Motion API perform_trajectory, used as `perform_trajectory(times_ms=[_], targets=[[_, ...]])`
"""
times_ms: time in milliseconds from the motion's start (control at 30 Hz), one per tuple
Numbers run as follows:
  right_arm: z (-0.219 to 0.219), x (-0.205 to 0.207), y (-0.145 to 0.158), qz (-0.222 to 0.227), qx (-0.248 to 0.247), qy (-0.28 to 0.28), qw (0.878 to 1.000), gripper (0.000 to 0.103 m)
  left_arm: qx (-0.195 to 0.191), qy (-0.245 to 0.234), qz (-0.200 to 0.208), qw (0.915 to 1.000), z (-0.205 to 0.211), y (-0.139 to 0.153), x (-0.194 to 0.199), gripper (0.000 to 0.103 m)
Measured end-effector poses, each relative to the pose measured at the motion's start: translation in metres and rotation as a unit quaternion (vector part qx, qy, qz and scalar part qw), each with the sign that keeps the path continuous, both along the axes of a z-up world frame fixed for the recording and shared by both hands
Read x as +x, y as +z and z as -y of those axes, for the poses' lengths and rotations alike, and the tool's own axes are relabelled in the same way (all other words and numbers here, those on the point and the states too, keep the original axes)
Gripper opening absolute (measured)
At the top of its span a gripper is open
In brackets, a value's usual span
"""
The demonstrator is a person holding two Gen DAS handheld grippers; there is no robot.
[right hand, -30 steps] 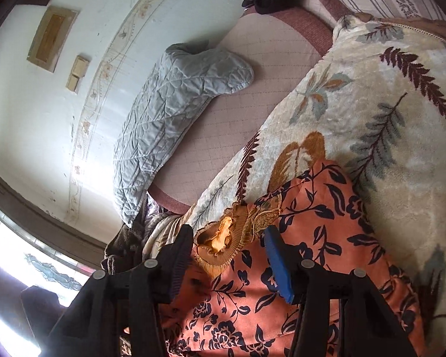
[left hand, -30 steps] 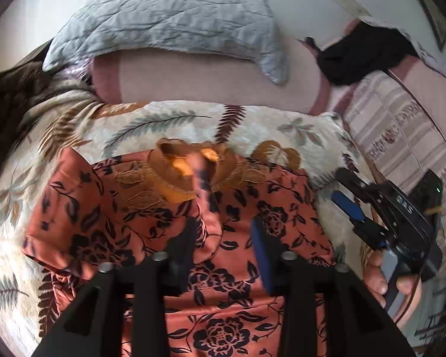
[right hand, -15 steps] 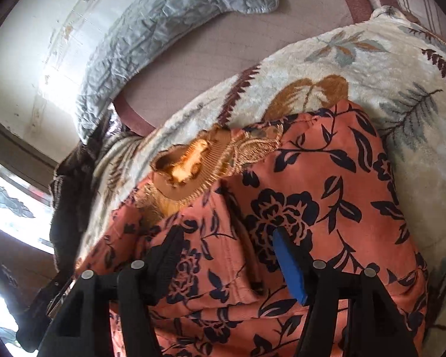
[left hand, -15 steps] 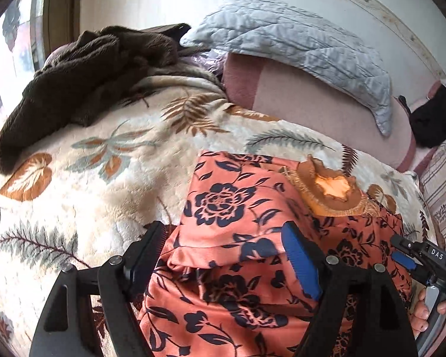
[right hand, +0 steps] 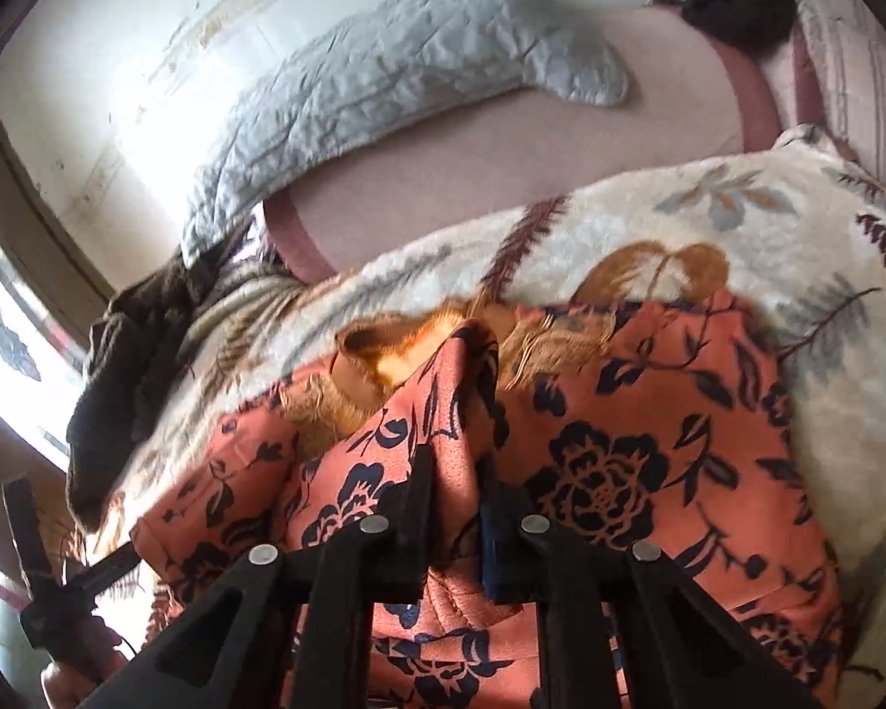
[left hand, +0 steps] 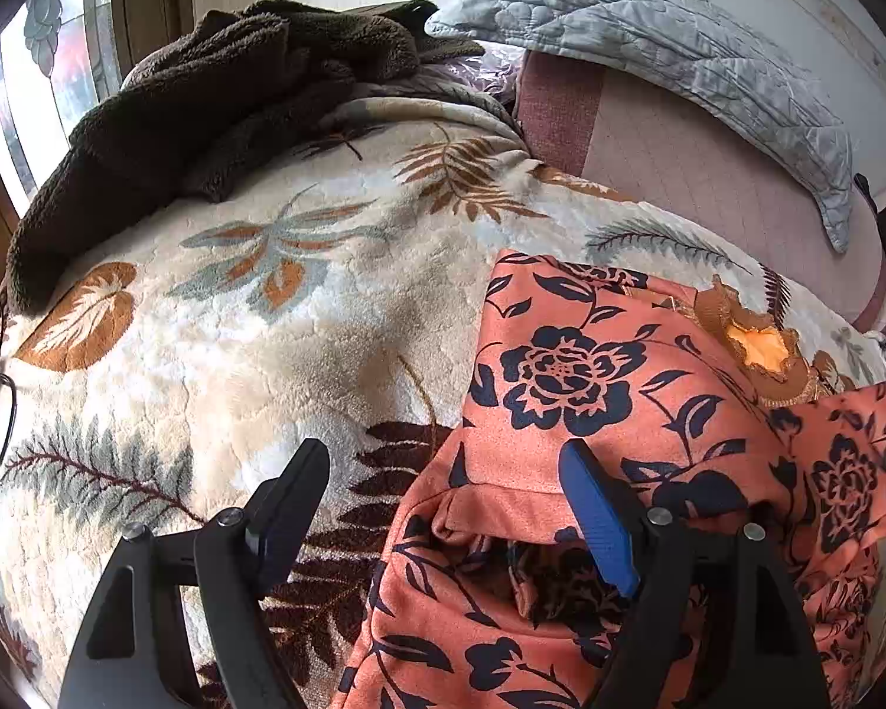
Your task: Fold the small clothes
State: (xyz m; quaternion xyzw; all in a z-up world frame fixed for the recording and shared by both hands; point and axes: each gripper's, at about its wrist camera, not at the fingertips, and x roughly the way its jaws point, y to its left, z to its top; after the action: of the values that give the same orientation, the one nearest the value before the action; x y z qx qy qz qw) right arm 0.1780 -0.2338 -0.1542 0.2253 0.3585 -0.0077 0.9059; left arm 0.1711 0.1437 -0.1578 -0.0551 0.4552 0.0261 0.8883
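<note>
Orange floral garment (left hand: 590, 390) lies on the leaf-print blanket (left hand: 254, 319) over the bed, gold-trimmed neckline (left hand: 759, 345) toward the far side, near side partly folded over itself. Left tongs (left hand: 443, 508) spread wide: black finger (left hand: 292, 502) above bare blanket, blue-padded finger (left hand: 596, 514) above the garment's folded edge, nothing pinched. Right tongs (right hand: 455, 490) closing, a raised ridge of the garment's cloth (right hand: 449, 413) between the fingers and pinched there; that view is blurred. Brown fleece throw (left hand: 207, 88) heaped at the blanket's far left corner. Grey quilted pillow (left hand: 650, 29) against the wall on a pink sheet (left hand: 709, 177).
</note>
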Motion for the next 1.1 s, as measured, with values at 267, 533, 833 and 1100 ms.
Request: perform_trajectory(times_ms=[267, 533, 833, 1100], targets=[[0.099, 0.004, -0.058, -0.159, 0.059, -0.127, 0.977, 0.019, 0.016, -0.037, 0.009, 0.9991, 0.025, 0.000, 0.003, 0.080], [0.107, -0.006, -0.018, -0.026, 0.089, -0.106, 0.990, 0.025, 0.104, -0.092, -0.057, 0.9887, 0.064, -0.042, 0.014, 0.081], [0.051, 0.029, -0.053, -0.134, 0.021, -0.051, 0.989, 0.025, 0.086, -0.092, -0.029, 0.9916, 0.059, -0.026, 0.008, 0.081], [-0.020, 0.037, -0.051, -0.122, 0.008, 0.088, 0.989, 0.025, 0.107, -0.103, 0.052, 0.9875, 0.076, 0.003, -0.009, 0.081]])
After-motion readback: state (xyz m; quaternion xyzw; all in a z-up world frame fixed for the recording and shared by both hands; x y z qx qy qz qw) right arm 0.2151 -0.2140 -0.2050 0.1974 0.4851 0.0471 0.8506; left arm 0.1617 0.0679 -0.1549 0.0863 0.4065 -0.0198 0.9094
